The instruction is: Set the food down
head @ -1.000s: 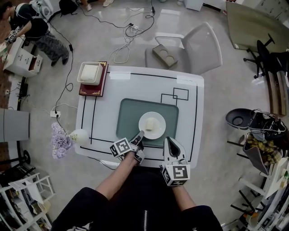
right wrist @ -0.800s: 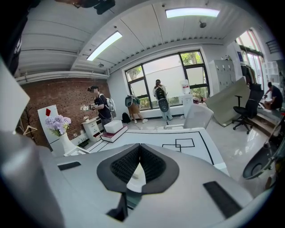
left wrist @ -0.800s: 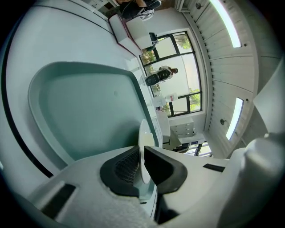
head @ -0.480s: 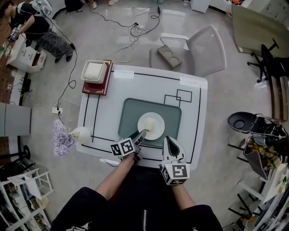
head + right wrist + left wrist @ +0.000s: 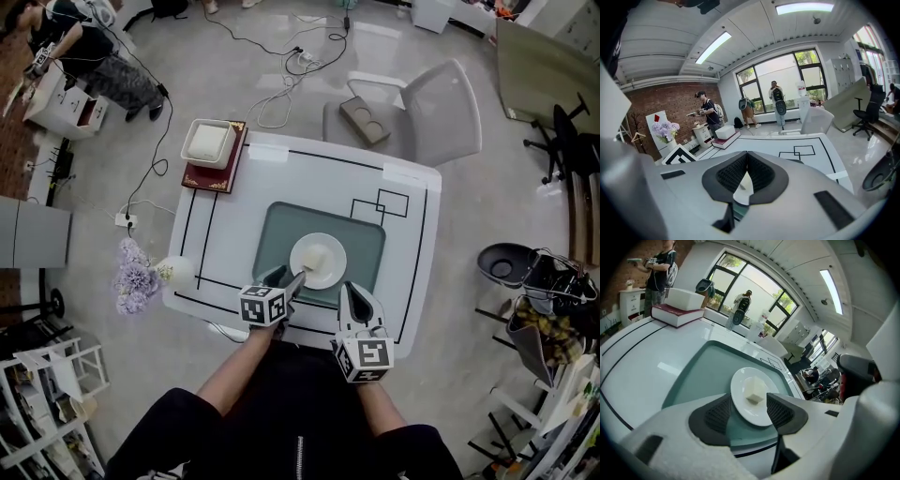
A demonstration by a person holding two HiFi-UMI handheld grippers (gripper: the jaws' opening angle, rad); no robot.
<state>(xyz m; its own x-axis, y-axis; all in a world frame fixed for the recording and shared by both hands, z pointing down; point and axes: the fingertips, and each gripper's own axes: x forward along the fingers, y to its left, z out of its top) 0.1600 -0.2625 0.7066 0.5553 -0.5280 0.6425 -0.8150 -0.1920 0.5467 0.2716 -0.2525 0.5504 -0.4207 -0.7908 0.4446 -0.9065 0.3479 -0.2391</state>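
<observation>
A pale cube of food sits on a white plate on the grey-green mat at the table's near middle. My left gripper is at the plate's near-left rim. Its jaws are opening: in the left gripper view the plate with the cube lies just past the spread pads, which do not press on it, and the left gripper holds nothing. My right gripper hovers at the table's near edge, right of the plate. Seen in its own view, the right gripper has its pads together.
A white box on a dark red book lies at the table's far left corner. A vase of purple flowers stands off the near left edge. A grey chair stands behind the table. Cables run across the floor, and a person stands far left.
The left gripper's jaws have spread apart at the plate's rim, with the gripper shifted slightly left. The plate and food stay on the mat. The right gripper has not moved.
</observation>
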